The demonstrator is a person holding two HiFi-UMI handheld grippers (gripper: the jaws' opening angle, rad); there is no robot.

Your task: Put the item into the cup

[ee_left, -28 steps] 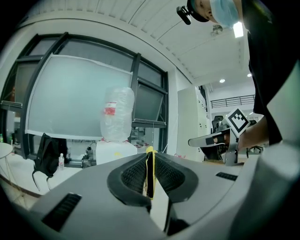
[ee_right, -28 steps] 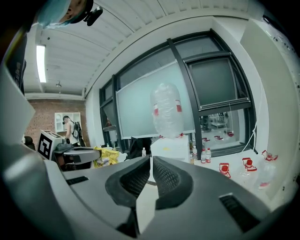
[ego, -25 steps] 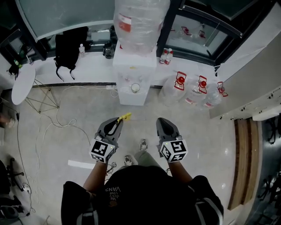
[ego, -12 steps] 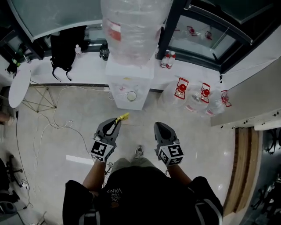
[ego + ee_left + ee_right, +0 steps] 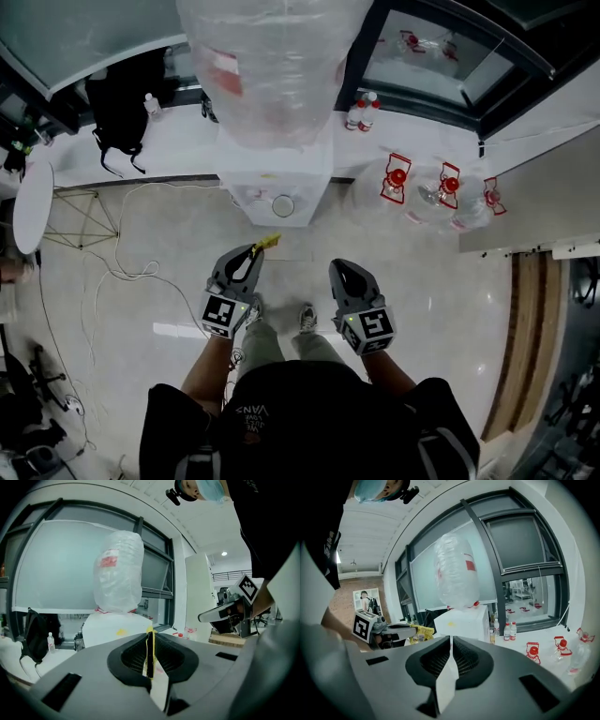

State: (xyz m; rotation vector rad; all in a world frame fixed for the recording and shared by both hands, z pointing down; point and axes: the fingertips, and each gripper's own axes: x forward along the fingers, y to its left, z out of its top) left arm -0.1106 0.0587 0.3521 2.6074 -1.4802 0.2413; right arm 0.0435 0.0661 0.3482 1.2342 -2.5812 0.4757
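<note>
My left gripper [image 5: 253,253] is shut on a thin yellow item [image 5: 268,243] that sticks out past its tips toward the white water dispenser [image 5: 267,192]. A white cup [image 5: 282,205] stands in the dispenser's recess, a short way beyond the item. In the left gripper view the yellow-edged item [image 5: 150,651] stands pinched upright in my left gripper [image 5: 150,638]. My right gripper [image 5: 340,268] hangs to the right, level with the left one. The right gripper view shows my right gripper [image 5: 451,641] shut with nothing in it, and the yellow item [image 5: 420,632] off to its left.
A large wrapped water bottle [image 5: 267,66] tops the dispenser. Several red-capped jugs [image 5: 441,192] lie on the floor to the right. Loose cables [image 5: 112,262] run over the floor at left, beside a round white table [image 5: 23,202]. A black backpack [image 5: 117,108] leans on the window ledge.
The person has stepped toward the dispenser, which now looms larger and nearer. Both grippers keep the same pose, and the left one still holds the yellow item.
</note>
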